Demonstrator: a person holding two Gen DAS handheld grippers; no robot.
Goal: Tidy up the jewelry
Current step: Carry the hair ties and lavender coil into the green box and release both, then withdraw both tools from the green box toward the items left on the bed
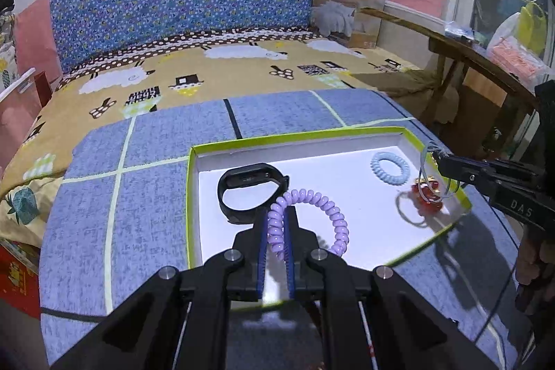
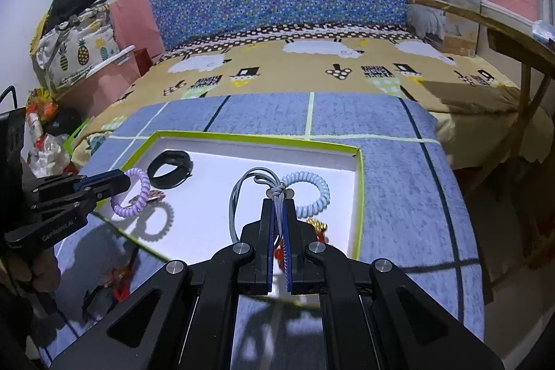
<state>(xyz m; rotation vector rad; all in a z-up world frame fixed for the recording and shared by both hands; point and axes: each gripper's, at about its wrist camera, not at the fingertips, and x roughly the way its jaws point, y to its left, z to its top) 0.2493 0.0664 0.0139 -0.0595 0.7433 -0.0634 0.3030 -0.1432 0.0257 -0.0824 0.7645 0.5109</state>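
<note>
Mostly done — watch point(image 1: 251, 193) and blue coil point(image 1: 390, 168) lay in the tray point(image 1: 295, 137); left gripper point(image 1: 277, 231) pinched the purple coil point(image 1: 322, 210), right gripper point(image 2: 279, 224) the grey cord point(image 2: 239, 196) — both above it.

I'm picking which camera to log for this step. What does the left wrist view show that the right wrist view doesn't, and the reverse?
Left wrist only: the left gripper head-on, jaws shut on the purple coil tie, and a red beaded piece lying clear in the tray.

Right wrist only: the right gripper head-on, jaws shut on a grey elastic loop, and a pineapple-print bag beside the bed.

Both: the green-rimmed tray, black wristband, pale blue coil tie, and the other gripper seen from the side.
</note>
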